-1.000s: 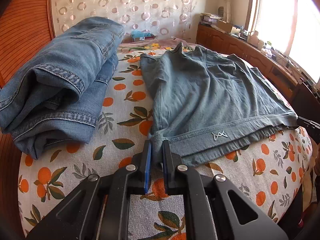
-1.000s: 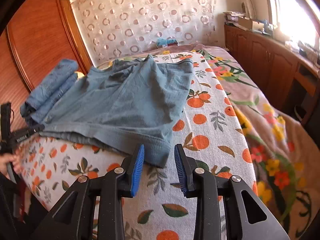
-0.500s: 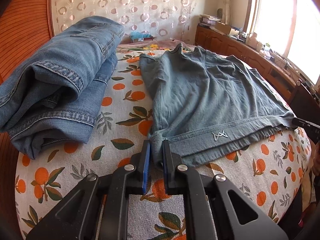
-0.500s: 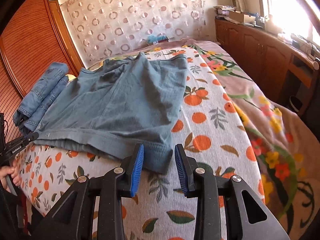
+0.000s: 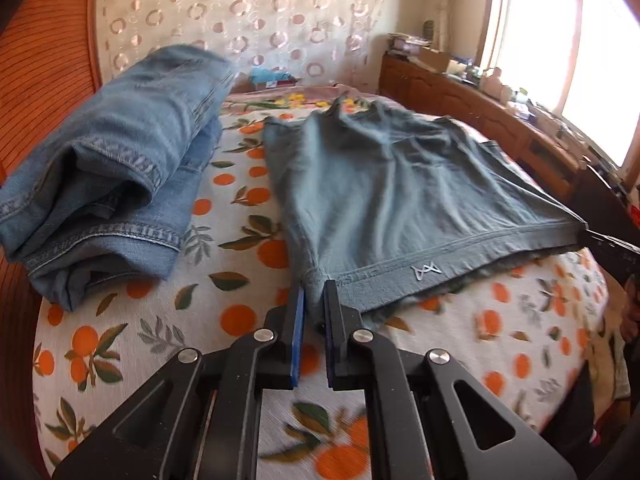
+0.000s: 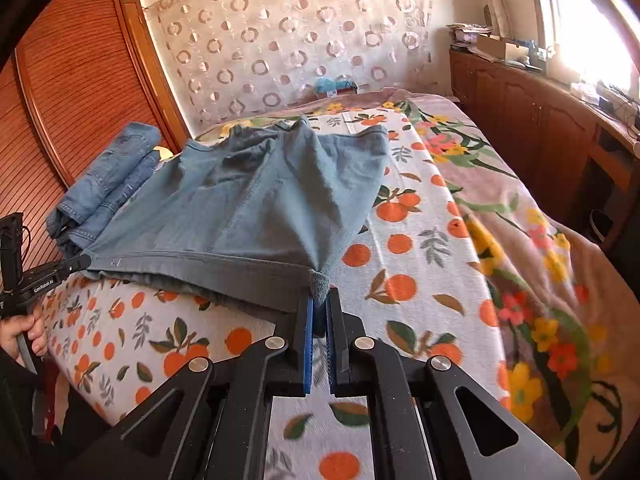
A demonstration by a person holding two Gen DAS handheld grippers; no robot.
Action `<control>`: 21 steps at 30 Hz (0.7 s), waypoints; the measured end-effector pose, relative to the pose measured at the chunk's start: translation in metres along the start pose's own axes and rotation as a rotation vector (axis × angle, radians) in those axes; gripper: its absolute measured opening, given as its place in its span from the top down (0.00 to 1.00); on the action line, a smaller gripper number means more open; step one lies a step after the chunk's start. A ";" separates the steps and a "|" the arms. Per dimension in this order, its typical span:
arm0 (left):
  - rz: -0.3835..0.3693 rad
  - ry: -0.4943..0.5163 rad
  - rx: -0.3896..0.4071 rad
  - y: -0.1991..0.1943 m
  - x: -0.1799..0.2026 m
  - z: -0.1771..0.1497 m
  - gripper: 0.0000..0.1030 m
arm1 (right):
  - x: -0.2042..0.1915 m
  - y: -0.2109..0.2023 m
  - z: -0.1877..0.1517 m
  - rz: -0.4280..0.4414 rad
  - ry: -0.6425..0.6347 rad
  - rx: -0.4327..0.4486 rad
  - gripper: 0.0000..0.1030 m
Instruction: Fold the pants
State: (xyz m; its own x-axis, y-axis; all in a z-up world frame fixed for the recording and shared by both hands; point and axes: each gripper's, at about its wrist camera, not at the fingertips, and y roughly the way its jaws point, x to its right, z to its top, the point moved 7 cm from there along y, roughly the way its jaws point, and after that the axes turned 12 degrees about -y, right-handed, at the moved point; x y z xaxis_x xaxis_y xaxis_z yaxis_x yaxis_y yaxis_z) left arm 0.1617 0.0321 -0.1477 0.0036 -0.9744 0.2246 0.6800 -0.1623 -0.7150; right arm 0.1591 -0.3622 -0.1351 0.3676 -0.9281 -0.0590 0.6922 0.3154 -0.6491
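Observation:
Grey-blue shorts (image 5: pixel 400 196) lie spread on the bed, waistband toward me with a small white logo (image 5: pixel 427 270). My left gripper (image 5: pixel 314 294) is shut on the waistband's left corner. In the right wrist view the same shorts (image 6: pixel 256 204) stretch from that corner to the right one, where my right gripper (image 6: pixel 319 304) is shut on the bunched waistband corner. The waistband is lifted slightly and pulled taut between both grippers. The left gripper's tip (image 6: pixel 76 265) shows at the left edge of the right wrist view.
Folded blue jeans (image 5: pixel 108 196) sit to the left on the orange-print bedspread (image 5: pixel 132 332). A floral blanket (image 6: pixel 520 216) covers the bed's right side. Wooden cabinets (image 6: pixel 532 120) run under the window; a slatted wooden door (image 6: pixel 76 80) stands at left. A person's hand (image 6: pixel 24 332) holds the left gripper's handle.
My right gripper's jaws have shut on the right waistband corner, which was loose between them before. The waistband now rises taut off the bed. The left gripper keeps its hold.

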 end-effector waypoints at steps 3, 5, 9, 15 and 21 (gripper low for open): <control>-0.025 0.000 -0.015 -0.013 0.012 -0.007 0.91 | 0.006 -0.009 -0.006 -0.004 0.003 -0.011 0.95; -0.049 -0.003 -0.032 -0.020 0.020 -0.015 0.91 | 0.012 -0.017 -0.013 -0.013 0.005 -0.017 0.95; -0.064 0.016 -0.053 -0.027 0.030 -0.033 0.91 | 0.025 -0.032 -0.026 -0.018 0.040 -0.022 0.95; -0.047 0.000 -0.067 -0.022 0.027 -0.042 0.89 | 0.021 -0.033 -0.027 0.006 0.055 -0.015 0.95; -0.039 -0.010 -0.031 -0.032 0.022 -0.032 0.72 | 0.014 -0.037 -0.007 0.040 0.044 0.041 0.95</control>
State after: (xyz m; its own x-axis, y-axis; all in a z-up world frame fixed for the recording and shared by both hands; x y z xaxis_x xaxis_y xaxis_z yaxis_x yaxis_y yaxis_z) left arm 0.1166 0.0107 -0.1413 -0.0148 -0.9658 0.2589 0.6567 -0.2046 -0.7259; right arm 0.1341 -0.3881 -0.1178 0.3685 -0.9222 -0.1175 0.7026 0.3590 -0.6144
